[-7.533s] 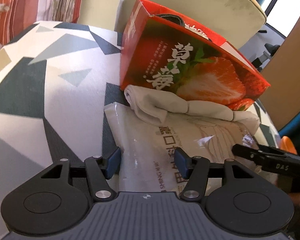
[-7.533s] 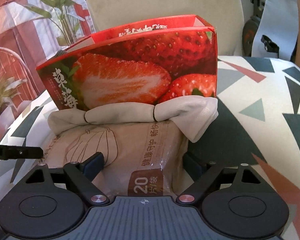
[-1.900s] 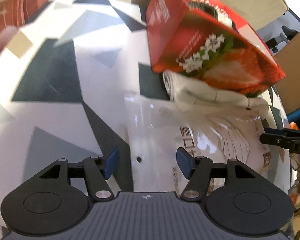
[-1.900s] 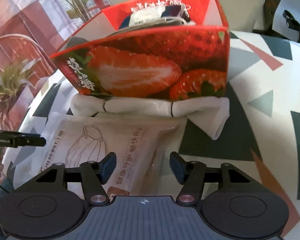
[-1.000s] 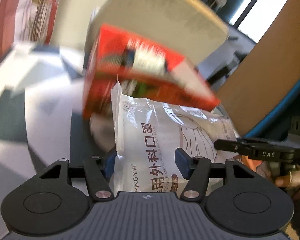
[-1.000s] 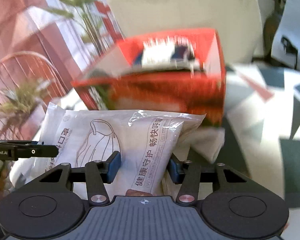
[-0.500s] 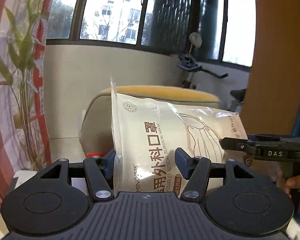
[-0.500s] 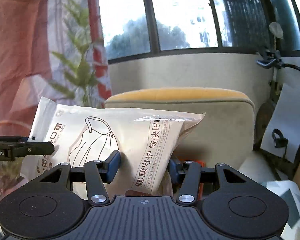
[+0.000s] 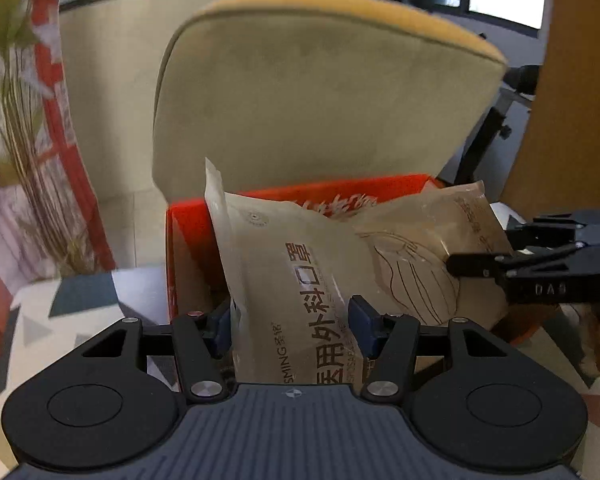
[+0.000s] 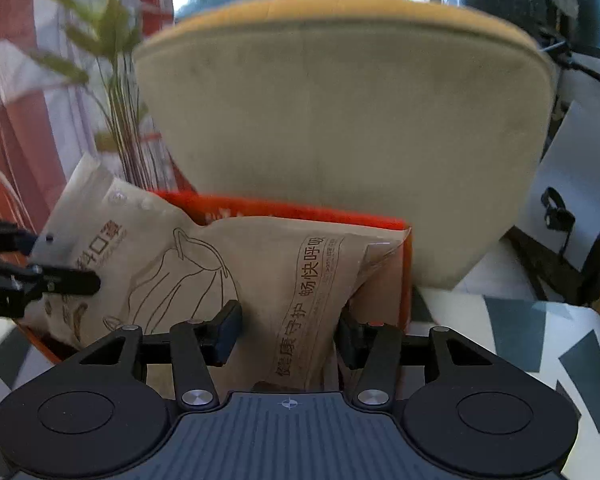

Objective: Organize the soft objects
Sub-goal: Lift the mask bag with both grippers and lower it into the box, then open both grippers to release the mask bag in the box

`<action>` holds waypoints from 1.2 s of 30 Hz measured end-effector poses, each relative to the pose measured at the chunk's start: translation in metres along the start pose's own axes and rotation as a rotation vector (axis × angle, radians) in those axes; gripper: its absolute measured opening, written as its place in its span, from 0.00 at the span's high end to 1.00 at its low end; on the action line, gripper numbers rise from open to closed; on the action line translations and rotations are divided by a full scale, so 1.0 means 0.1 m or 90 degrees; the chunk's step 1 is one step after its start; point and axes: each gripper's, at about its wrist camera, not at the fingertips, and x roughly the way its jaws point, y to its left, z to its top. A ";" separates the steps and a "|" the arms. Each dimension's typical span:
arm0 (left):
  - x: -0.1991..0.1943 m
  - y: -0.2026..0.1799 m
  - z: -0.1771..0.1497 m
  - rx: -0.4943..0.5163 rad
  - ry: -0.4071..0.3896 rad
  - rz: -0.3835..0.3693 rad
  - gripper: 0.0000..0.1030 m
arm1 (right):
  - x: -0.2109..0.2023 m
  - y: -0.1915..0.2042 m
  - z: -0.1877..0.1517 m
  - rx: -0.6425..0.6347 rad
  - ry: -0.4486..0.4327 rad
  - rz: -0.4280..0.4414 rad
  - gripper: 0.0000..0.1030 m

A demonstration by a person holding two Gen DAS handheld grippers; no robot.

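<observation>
Change since earlier: lifted off the patterned tablecloth, where it lay flat in front of the box; now carried over the box's open top.
Backdrop, far left: blurred green plant (image 10: pixel 112 92) against a red-and-white curtain (image 9: pixel 56 80).
Left gripper (image 9: pixel 290 330): black two-finger tool with blue pads, pinching the left end of the pack; both pads pressed against the plastic. Also seen entering from the left edge of the right wrist view (image 10: pixel 66 282).
Task item: beige plastic pack of face masks with brown printed lettering and a mask drawing (image 9: pixel 320 272), held tilted between both tools, its upper left corner sticking up highest, its body overlapping the box's opening. Whether it touches the box rim, cannot tell.
Mask pack, right wrist view (image 10: pixel 260 268): right end bunched between the right tool's pads.
Container: red cardboard box (image 9: pixel 188 232) with white lettering on its inner far wall, standing on the table directly behind and beneath the pack.
Behind: beige cushioned chair back with a yellow top edge (image 10: pixel 340 120), rising just past the box.
Right gripper (image 10: pixel 288 334): black two-finger tool, clamped on the pack's right end. Also seen from the left wrist view at the right edge (image 9: pixel 476 266), with part of a hand behind it.
Table surface: white cloth with grey-blue and red triangles (image 10: pixel 540 340).
</observation>
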 end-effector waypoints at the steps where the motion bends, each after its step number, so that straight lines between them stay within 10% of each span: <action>1: 0.03 0.03 -0.02 -0.001 0.007 0.000 0.41 | 0.08 0.04 0.02 -0.005 0.014 -0.005 0.56; 21: -0.10 0.24 -0.14 -0.041 -0.027 -0.005 0.41 | 0.63 0.40 -0.04 -0.104 0.234 -0.047 0.55; 28: -0.42 0.22 -0.18 -0.046 -0.073 0.016 0.37 | 0.26 0.36 -0.06 -0.061 0.126 -0.106 0.29; 36: -0.87 0.25 -0.43 -0.089 -0.132 0.023 0.36 | -0.51 0.18 -0.26 0.028 -0.047 -0.040 0.28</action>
